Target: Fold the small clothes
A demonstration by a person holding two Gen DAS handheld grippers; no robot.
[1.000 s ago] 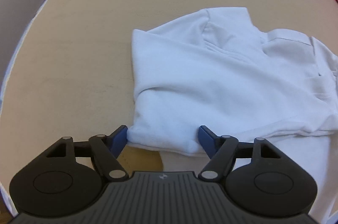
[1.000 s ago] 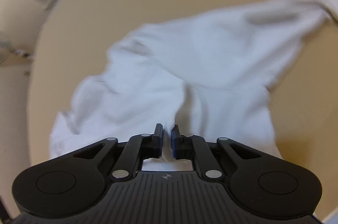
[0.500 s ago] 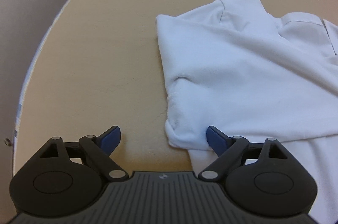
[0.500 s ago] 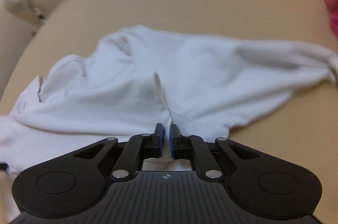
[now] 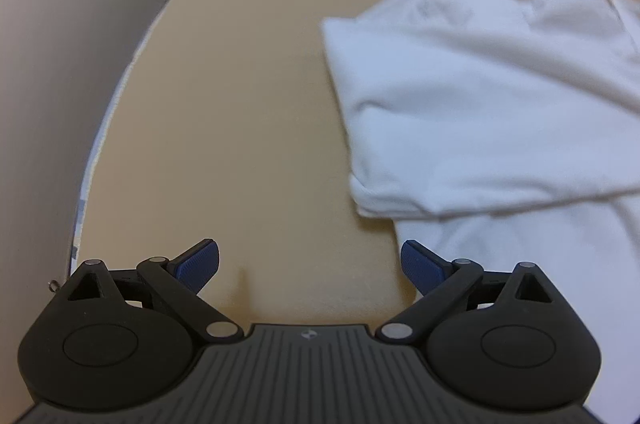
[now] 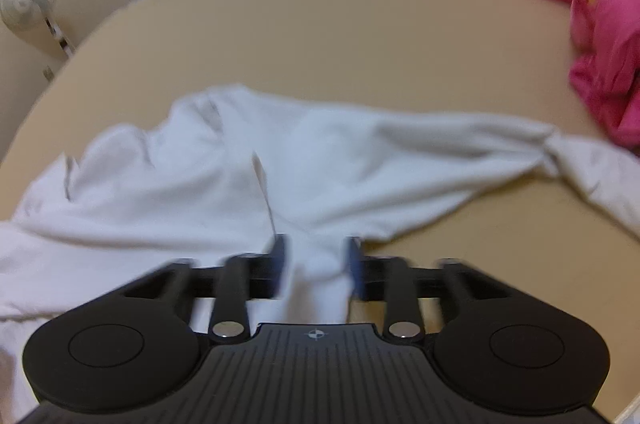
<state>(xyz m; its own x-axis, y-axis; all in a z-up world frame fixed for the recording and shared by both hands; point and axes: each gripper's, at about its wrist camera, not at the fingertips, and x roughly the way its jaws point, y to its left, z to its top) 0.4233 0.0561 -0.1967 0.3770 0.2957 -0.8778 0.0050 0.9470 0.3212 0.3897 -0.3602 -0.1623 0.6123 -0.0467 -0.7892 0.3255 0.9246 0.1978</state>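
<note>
1. the left tool (image 5: 310,266) stands released with its jaws spread wide over bare bench (image 5: 240,104); they have just been opening further, and nothing is between them now.
2. a second ago the folded hem of the white shirt (image 5: 480,96) lay between the left tool's blue pads (image 5: 198,264); now that corner lies clear of them, up toward 1 o'clock in the left wrist view, so the tool has let go and drawn away toward 9 o'clock.
3. the right tool (image 6: 316,264) was clenched on a pinch of the cloth until half a second ago; its jaws have just been opening, and a tongue of white fabric sits loose in the gap, with the pads blurred and seemingly not pressing on it.
4. the white shirt (image 6: 320,168) lies on the tan bench, spread from 9 o'clock to 3 o'clock in the right wrist view, one sleeve trailing toward the pink bedding (image 6: 592,4) at 2 o'clock.
5. my reading: both releases together mark the end of one fold, the doubled layer now resting on the lower one.
6. the shirt looks rumpled and wide, so i judge more folds remain, starting with that trailing sleeve.
</note>
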